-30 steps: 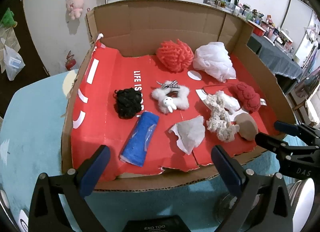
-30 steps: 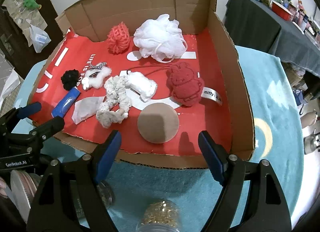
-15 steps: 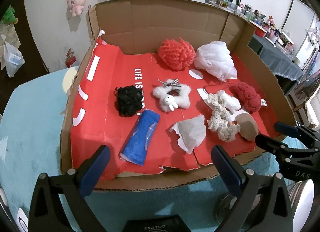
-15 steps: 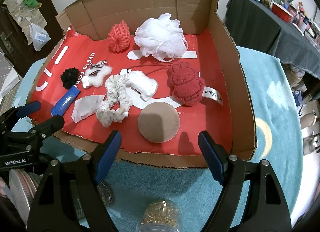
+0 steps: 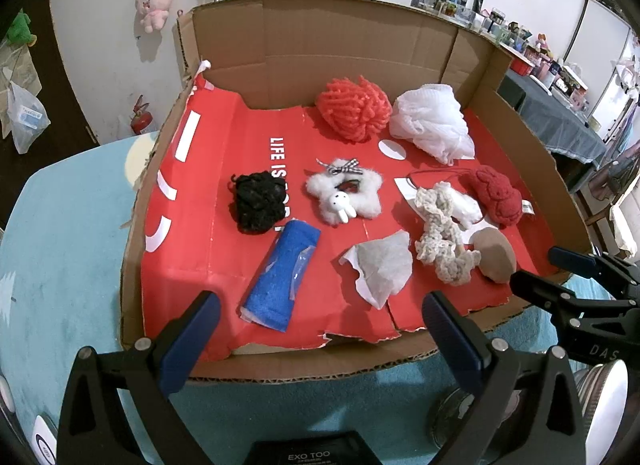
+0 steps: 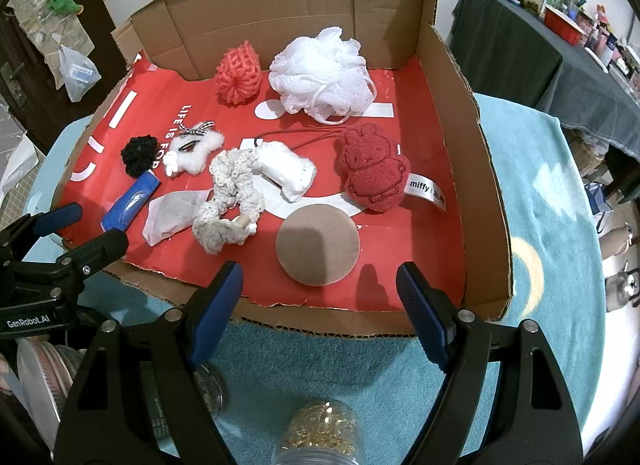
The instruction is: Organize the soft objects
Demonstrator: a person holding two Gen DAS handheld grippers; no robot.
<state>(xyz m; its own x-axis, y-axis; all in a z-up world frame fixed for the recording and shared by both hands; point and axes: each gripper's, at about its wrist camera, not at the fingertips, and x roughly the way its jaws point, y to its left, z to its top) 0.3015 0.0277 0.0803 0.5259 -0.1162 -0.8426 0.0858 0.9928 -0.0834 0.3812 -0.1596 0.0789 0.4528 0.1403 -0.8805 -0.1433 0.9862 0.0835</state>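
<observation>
Teal-covered table (image 6: 532,169), cardboard box (image 6: 460,137) of soft objects: nothing has shifted in the past second. Left claw (image 5: 320,329) and right claw (image 6: 318,305) hover open and empty at its near edge; sorting seemingly unstarted.

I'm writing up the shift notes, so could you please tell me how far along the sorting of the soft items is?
Nothing looks sorted yet. The white bath pouf, red plush rabbit, brown pad and blue roll all lie loose in the cardboard box. Both the left gripper and right gripper hover empty, jaws open, at its near edge. All the sorting remains.
</observation>
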